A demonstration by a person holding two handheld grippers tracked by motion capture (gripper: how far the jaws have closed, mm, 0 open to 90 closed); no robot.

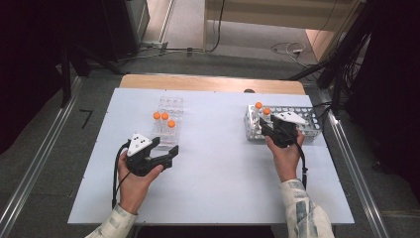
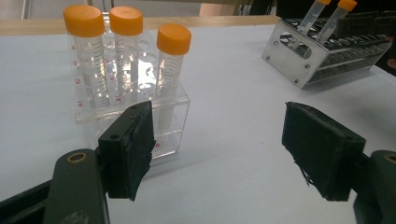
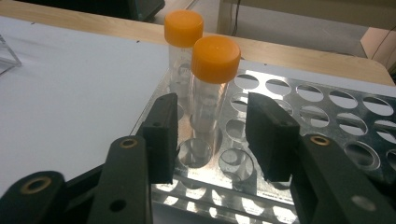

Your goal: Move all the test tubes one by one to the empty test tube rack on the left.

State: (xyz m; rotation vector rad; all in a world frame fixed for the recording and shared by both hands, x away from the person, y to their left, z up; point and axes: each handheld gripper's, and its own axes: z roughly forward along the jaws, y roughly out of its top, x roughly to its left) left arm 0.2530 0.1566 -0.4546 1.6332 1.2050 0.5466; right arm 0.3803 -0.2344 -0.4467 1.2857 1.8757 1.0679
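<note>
Three orange-capped tubes point(image 1: 165, 118) stand upright in a clear plastic rack point(image 1: 171, 105) left of centre. My left gripper point(image 1: 167, 147) is open just in front of that rack, its jaws wide apart with nothing between them point(image 2: 217, 140); the nearest tube point(image 2: 172, 70) is just beyond the left jaw. Two more orange-capped tubes point(image 1: 262, 109) stand in a perforated metal rack point(image 1: 304, 121) at the right. My right gripper point(image 3: 212, 126) is open around the nearer tube point(image 3: 212, 79), with small gaps between the pads and the tube. The farther tube point(image 3: 183, 32) stands right behind it.
The white table top point(image 1: 218, 173) reaches from the two racks to the front edge. Most holes of the metal rack point(image 3: 327, 107) hold nothing. A wooden strip point(image 1: 208, 82) runs along the far edge, with cables on the floor beyond.
</note>
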